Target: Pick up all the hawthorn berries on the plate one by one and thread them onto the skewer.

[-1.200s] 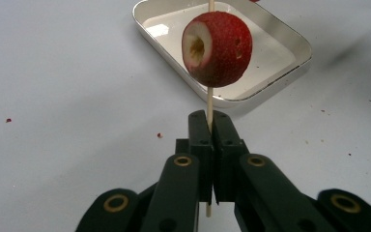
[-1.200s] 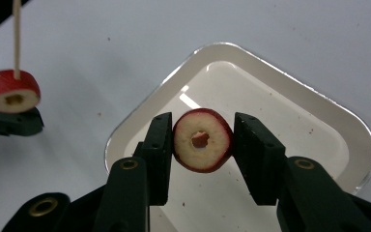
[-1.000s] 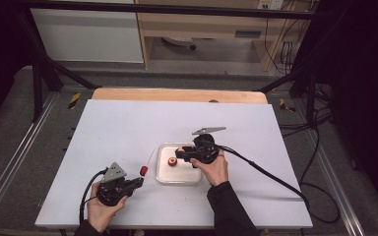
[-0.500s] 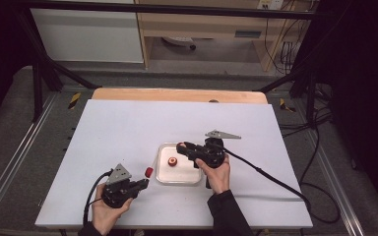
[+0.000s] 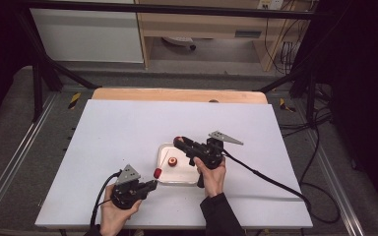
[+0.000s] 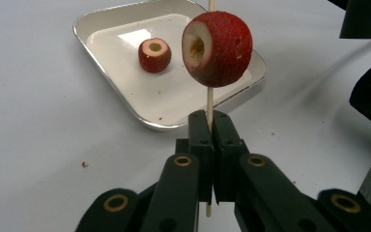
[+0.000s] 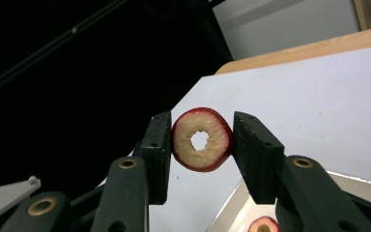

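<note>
No readable text, label or number, apparently, anywhere.

Your skewer (image 6: 209,104) looks like thin bare wood, and the cored fruit (image 6: 217,48) on it has a dimpled, slightly glossy red skin. The tray (image 6: 111,72) is smooth, shiny metal. Your table (image 5: 128,128) is matt white with a bare wooden edge (image 5: 177,95), and the fingers (image 7: 157,150) are matt black plastic

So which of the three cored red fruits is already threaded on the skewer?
The one above the left gripper, pierced by the wooden skewer: fruit. Another lies loose in the tray; the third sits between the right gripper's jaws.
</note>
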The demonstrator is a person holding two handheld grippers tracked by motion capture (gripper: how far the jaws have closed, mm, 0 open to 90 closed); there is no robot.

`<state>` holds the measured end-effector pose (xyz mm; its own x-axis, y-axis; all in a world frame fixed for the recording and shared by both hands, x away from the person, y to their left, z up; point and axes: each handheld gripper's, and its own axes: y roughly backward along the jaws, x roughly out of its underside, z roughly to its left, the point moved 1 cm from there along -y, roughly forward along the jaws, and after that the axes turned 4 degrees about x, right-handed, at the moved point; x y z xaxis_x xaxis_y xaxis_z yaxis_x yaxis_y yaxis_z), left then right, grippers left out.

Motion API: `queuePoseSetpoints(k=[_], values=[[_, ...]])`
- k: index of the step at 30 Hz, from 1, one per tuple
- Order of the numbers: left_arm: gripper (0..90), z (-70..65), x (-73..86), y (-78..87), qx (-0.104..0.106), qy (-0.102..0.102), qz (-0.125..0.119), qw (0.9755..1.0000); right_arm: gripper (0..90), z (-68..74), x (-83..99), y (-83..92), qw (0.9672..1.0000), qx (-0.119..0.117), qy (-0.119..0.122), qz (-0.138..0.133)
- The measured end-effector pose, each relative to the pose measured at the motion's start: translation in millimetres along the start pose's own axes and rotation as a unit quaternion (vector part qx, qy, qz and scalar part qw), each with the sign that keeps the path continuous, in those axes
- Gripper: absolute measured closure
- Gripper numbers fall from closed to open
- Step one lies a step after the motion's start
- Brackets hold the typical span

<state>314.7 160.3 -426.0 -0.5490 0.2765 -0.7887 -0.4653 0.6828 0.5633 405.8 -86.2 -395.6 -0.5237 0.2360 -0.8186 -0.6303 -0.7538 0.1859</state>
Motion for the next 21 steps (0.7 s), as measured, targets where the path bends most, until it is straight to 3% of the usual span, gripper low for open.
queuePoseSetpoints(k=[12,21], values=[[88.4,-11.9,-14.9,-13.6,0.002,0.008,-0.009,0.9999,60.3,3.0,-7.3,5.1,0.9987,0.000,-0.014,-0.050],[88.4,-13.9,-20.8,-20.4,0.003,0.010,-0.013,0.9999,60.2,3.8,-7.7,5.8,0.9981,-0.007,-0.018,-0.059]])
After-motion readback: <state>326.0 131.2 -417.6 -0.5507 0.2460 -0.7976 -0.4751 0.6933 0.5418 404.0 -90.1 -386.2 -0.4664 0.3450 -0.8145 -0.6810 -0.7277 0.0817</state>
